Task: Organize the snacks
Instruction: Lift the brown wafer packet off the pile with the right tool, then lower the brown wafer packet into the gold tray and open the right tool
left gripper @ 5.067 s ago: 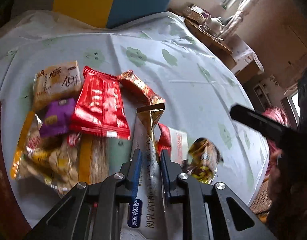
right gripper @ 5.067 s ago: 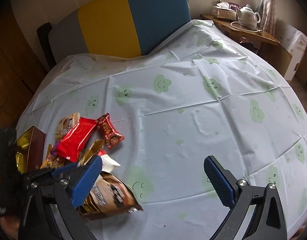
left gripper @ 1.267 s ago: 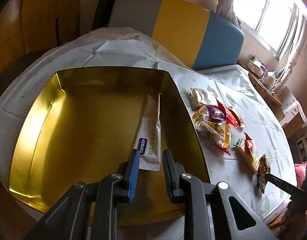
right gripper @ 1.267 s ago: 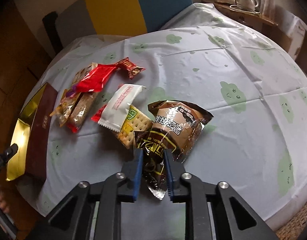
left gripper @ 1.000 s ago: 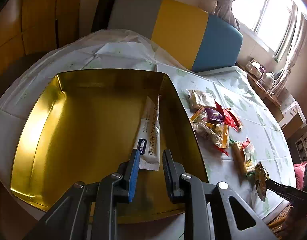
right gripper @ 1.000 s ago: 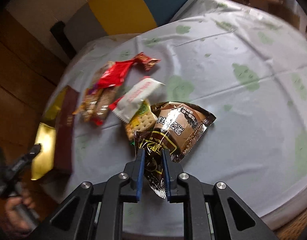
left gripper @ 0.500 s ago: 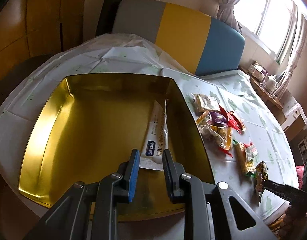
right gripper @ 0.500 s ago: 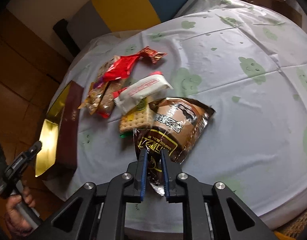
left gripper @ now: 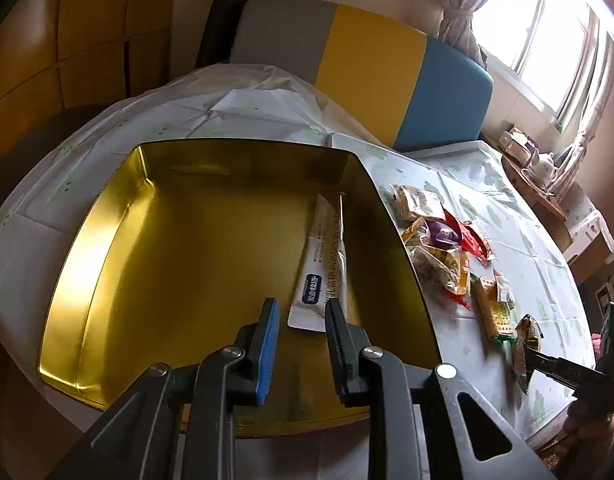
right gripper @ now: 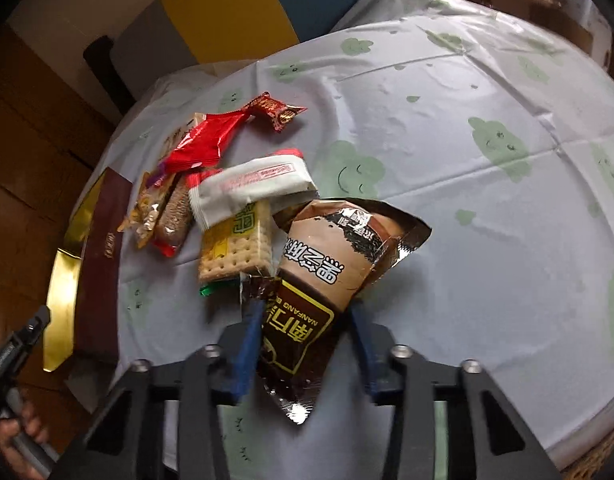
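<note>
Right gripper (right gripper: 307, 332) letting go: fingers have just been parting, brown snack bag (right gripper: 327, 276) loose between them.
Left gripper (left gripper: 299, 328) narrow, empty above the gold tin (left gripper: 107, 216); the bag could slide off the surface edge.

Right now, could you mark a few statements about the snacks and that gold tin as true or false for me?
1. A white sachet lies inside the gold tin. True.
2. The tin is full of snacks. False: only the sachet shows in it.
3. The brown packet is in the tin. False: it is over the tablecloth, between the jaws of the right tool, which have just been opening.
4. A red packet lies among the snacks on the tablecloth. True.
</note>
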Tool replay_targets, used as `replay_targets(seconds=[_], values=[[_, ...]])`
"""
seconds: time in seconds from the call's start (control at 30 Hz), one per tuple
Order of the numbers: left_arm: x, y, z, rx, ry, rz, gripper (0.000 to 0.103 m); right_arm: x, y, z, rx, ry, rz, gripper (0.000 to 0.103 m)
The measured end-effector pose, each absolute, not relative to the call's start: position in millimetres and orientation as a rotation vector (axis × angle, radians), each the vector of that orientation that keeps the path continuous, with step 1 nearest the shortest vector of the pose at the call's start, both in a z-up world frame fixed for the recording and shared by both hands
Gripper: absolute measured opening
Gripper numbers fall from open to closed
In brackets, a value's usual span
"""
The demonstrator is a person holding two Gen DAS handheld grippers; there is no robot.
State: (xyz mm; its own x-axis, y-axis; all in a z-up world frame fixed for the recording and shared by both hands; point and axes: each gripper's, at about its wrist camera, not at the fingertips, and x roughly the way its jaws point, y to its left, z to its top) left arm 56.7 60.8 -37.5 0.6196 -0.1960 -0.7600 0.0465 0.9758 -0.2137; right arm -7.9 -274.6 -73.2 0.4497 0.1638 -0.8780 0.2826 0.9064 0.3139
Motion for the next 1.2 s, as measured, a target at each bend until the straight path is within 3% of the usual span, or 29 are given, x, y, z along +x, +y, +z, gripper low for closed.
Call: replay_targets(seconds=[0.13, 0.37, 0.7, 1.0, 1.2], values=[[54.2, 64.5, -36.9, -0.181, 0.885, -0.131, 0.024, -15.1, -275.8, -67.6, 0.484, 1.106, -0.039, 0.027], [53.3, 72.9, -35.1, -0.189, 0.874, -0.1, 0.024, -23.9, -254.6, -30.4, 0.451, 1.03, 0.07, 0.027], [47.6, 98.2, -36.1, -0.219, 0.868, -0.037, 0.024, 35.3, -119.8, 14.3, 0.235, 0.986, 0.417, 0.027], [45.0, 111.3, -40.9, -0.227, 0.878, -0.002, 0.024, 76.7, -16.2, -21.0, -0.004, 1.052, 0.525, 0.029], [45.2, 103.4, -43.6, -0.214, 0.889, -0.014, 0.024, 75.7, -25.6, -30.3, 0.024, 1.056, 0.512, 0.031]])
